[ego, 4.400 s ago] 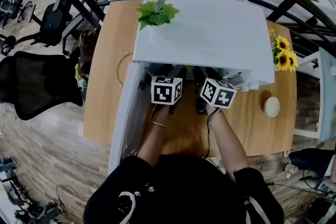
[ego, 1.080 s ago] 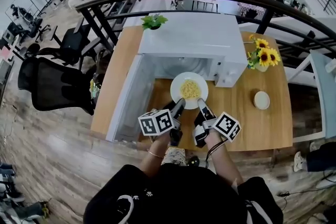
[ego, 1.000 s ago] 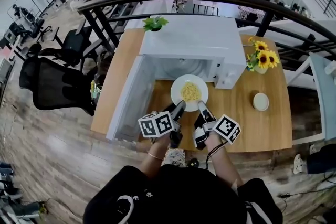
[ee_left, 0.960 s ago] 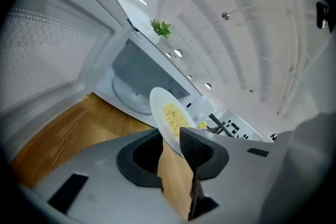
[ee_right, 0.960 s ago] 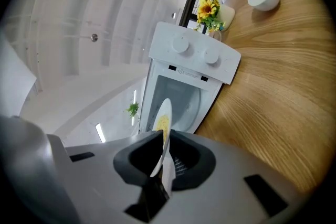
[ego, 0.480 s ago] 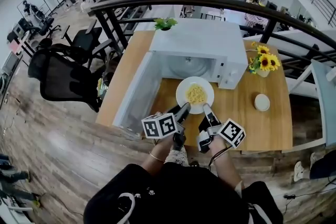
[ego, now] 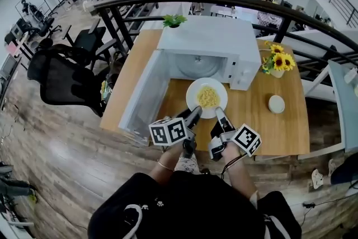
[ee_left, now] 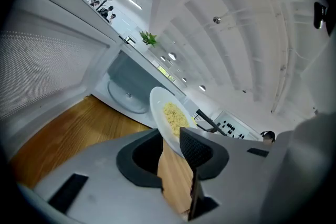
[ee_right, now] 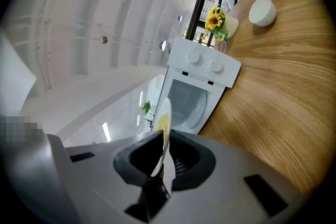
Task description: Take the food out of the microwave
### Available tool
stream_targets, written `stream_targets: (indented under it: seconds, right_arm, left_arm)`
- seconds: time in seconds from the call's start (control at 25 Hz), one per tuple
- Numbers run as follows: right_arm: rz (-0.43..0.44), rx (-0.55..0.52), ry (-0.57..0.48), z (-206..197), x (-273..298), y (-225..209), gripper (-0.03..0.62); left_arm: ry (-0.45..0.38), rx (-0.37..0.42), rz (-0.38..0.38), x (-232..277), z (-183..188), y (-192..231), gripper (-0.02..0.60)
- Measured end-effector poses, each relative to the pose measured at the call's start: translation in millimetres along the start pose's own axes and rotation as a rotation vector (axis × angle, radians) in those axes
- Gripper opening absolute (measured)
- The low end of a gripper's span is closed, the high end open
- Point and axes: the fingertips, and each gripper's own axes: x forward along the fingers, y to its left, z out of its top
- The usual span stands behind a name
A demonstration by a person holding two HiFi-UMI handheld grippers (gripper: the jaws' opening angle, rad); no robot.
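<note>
A white plate (ego: 206,97) of yellow food is held over the wooden table (ego: 251,115), in front of the open white microwave (ego: 210,45). My left gripper (ego: 196,113) is shut on the plate's near left rim. My right gripper (ego: 218,114) is shut on its near right rim. In the left gripper view the plate (ee_left: 167,118) sits clamped between the jaws of the left gripper (ee_left: 170,147), with the microwave's empty cavity (ee_left: 128,93) behind. The right gripper view has the plate (ee_right: 164,122) edge-on in the right gripper (ee_right: 161,157).
The microwave door (ego: 137,98) hangs open to the left. A small white bowl (ego: 276,103) and a vase of sunflowers (ego: 276,62) stand at the table's right. A potted plant (ego: 173,20) sits on the microwave. Black office chairs (ego: 59,73) stand left; a dark railing (ego: 224,0) crosses behind.
4.4 s ago both grippers were reaching inside the microwave. Since then they have drawn back with the plate, which now hangs outside the cavity over the table; little movement in the last second.
</note>
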Motion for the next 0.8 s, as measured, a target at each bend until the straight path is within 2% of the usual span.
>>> stream_targets:
  seconds: [0.8]
  right_arm:
    - [0.023,0.019,-0.011,2.6,1.3,4.5,0.031]
  left_arm:
    - [0.001,0.005,-0.009,1.0,3.6,-1.6,0.101]
